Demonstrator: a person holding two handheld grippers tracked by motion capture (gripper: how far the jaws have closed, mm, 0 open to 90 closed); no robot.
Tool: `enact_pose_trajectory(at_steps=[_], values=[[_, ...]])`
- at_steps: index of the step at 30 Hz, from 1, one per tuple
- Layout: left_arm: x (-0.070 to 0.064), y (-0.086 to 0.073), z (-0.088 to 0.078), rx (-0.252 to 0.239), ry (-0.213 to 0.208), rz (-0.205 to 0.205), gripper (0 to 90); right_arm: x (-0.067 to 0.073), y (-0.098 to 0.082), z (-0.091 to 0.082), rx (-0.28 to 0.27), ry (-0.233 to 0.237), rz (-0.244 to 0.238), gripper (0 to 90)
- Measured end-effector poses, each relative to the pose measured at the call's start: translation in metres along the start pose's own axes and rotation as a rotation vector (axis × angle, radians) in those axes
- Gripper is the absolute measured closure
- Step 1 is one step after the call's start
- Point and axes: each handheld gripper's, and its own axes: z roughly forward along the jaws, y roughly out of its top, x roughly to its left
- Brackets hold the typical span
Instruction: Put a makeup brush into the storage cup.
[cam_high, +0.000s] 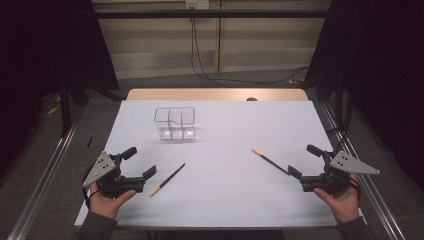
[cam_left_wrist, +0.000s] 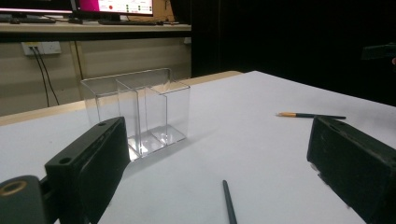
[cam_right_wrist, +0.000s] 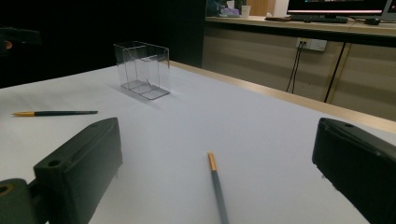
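A: Where does the clear acrylic organizer (cam_high: 174, 123) stand?
B: Upright on the white worktop (cam_high: 225, 195), toward its far edge, its compartments empty.

A: And the two pencils?
B: The left pencil (cam_high: 167, 179) lies nearer than the organizer, just beside the left claw (cam_high: 139, 163). The right pencil (cam_high: 270, 161) lies to the organizer's right and nearer, its dark end at the right claw (cam_high: 305, 161).

A: State of the claws?
B: Both are spread wide, gripping nothing, each held in a hand.
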Motion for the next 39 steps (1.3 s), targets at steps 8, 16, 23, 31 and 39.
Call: enact_pose_trajectory(at_steps=[8, 16, 23, 31, 39], values=[[-0.001, 0.001, 0.002, 0.001, -0.005, -0.001, 5.5, -0.001, 0.000, -0.002, -0.003, -0.008, 0.001, 1.0], [-0.003, 0.003, 0.005, 0.007, -0.011, -0.001, 5.5, -0.001, -0.001, -0.001, -0.001, -0.011, -0.005, 1.0], [-0.004, 0.004, 0.010, 0.004, -0.020, -0.002, 5.5, -0.001, -0.001, -0.001, 0.007, -0.008, -0.004, 1.0], [-0.004, 0.004, 0.018, 0.004, -0.010, -0.007, 5.5, -0.001, -0.002, -0.001, 0.007, 0.003, -0.008, 1.0], [0.000, 0.006, 0.030, 0.015, 0.004, -0.002, 5.5, 0.000, -0.002, 0.000, 0.009, -0.004, -0.017, 1.0]])
